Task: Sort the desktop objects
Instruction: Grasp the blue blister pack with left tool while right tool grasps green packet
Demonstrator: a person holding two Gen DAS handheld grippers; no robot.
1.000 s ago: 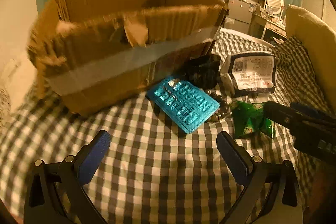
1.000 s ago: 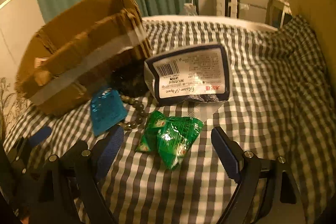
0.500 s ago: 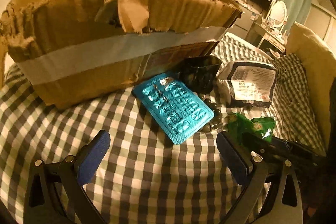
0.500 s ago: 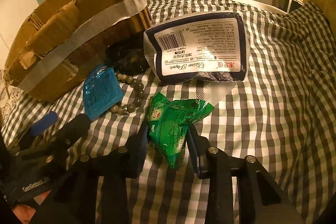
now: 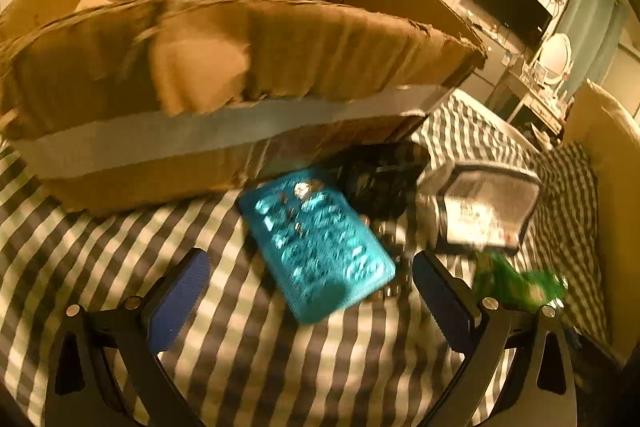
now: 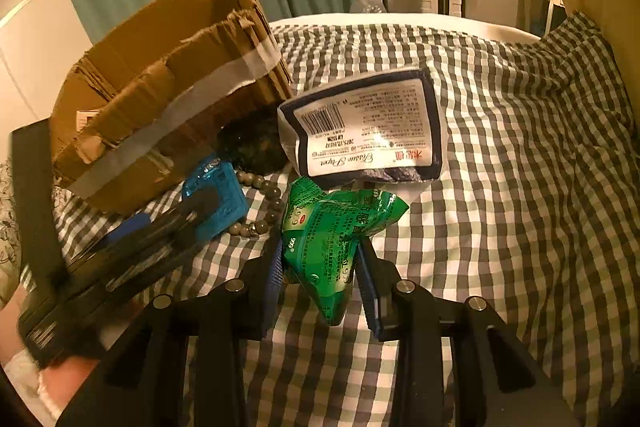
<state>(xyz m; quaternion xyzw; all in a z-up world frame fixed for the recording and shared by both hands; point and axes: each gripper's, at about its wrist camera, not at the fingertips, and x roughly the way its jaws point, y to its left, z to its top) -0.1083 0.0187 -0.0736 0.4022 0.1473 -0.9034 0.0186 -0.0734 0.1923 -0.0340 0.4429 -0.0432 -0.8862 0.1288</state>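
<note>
Box [image 5: 224,75]: ahead-left of your left gripper [image 5: 308,301], on the checked cloth [image 5: 280,367].
Left gripper: fingers spread wide, blue blister pack [image 5: 316,243] lying just ahead between them.
Right gripper [image 6: 320,275]: you have it clamped on the green packet [image 6: 328,239]; tissue pack [image 6: 364,127] just beyond.

Box [image 5: 224,75], packets on checked bed [image 6: 520,187]
</note>
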